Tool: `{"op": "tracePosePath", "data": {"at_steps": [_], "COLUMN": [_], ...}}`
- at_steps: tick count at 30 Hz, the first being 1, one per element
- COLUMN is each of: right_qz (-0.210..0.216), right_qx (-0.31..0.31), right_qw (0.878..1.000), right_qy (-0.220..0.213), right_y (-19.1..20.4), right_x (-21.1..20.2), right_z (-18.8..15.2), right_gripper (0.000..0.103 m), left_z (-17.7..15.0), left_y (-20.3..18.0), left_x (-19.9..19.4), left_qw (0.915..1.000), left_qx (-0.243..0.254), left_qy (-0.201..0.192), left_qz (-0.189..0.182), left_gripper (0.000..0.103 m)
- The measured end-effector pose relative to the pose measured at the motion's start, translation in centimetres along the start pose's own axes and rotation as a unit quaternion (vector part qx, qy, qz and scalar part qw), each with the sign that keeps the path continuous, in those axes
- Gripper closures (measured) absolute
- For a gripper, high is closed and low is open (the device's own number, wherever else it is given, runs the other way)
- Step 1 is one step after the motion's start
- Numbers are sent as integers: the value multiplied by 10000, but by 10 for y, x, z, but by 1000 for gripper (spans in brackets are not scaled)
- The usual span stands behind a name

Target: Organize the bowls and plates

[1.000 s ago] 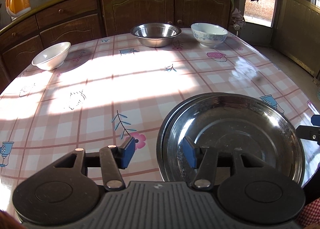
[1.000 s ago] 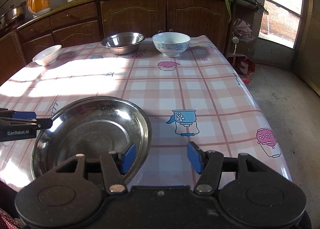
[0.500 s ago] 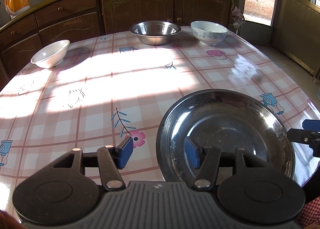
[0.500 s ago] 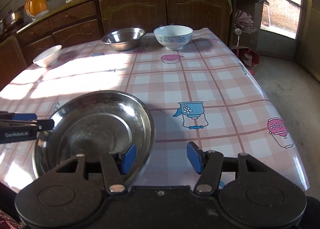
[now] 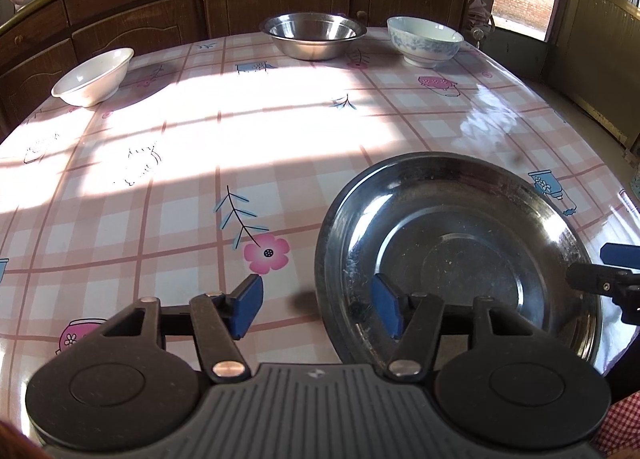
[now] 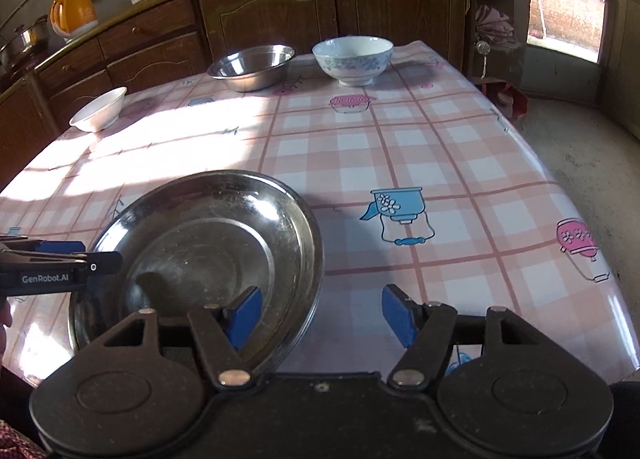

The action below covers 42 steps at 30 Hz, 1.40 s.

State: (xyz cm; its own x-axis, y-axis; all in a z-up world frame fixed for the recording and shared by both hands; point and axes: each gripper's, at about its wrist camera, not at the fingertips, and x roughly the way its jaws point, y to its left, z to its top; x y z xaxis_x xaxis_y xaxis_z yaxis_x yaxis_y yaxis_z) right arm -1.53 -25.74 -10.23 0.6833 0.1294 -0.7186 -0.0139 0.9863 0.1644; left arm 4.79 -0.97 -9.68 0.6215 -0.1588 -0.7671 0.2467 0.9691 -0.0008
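White bowl (image 5: 94,76): far left of the surface (image 5: 280,147), alone.
Left gripper (image 5: 316,309): fingers apart, straddling the near-left rim of the steel plate (image 5: 456,255) without pressing it; one finger outside, one over the plate's inside.
Steel plate: flat on the near edge, between both grippers.
Right gripper (image 6: 322,317): fingers wide, just been opening; the plate's right rim lies between them, untouched.
Steel bowl (image 5: 314,35): far side, centre.
Patterned bowl (image 5: 425,41): just right of it.
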Motion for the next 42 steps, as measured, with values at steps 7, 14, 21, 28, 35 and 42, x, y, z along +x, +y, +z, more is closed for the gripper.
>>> {"op": "tracePosePath", "data": {"at_steps": [7, 14, 21, 28, 35, 42], "right_qz": [425, 437, 437, 488, 614, 735], "right_qx": [297, 277, 212, 83, -128, -249], "right_qw": [9983, 9984, 9987, 9988, 9979, 9967], "right_qy": [264, 240, 179, 2, -157, -231], "right_y": [-6, 0, 6, 20, 38, 52], "right_x": [17, 22, 14, 1, -6, -6], "right_z": [1, 6, 10, 25, 44, 62], "right_gripper": [44, 71, 71, 71, 71, 71], "left_z": [0, 4, 6, 18, 30, 38], "left_y": [0, -2, -1, 6, 17, 26], "left_x": [12, 13, 0, -19, -31, -40], "left_qw": [9997, 9993, 9994, 9993, 9985, 9973], "left_qx": [36, -32, -27, -100, -233, -316], "left_qy": [57, -28, -144, -323, -487, -628], "left_qz": [-252, -384, -308, -154, 63, 199], "left_gripper": [49, 69, 70, 69, 68, 68]}}
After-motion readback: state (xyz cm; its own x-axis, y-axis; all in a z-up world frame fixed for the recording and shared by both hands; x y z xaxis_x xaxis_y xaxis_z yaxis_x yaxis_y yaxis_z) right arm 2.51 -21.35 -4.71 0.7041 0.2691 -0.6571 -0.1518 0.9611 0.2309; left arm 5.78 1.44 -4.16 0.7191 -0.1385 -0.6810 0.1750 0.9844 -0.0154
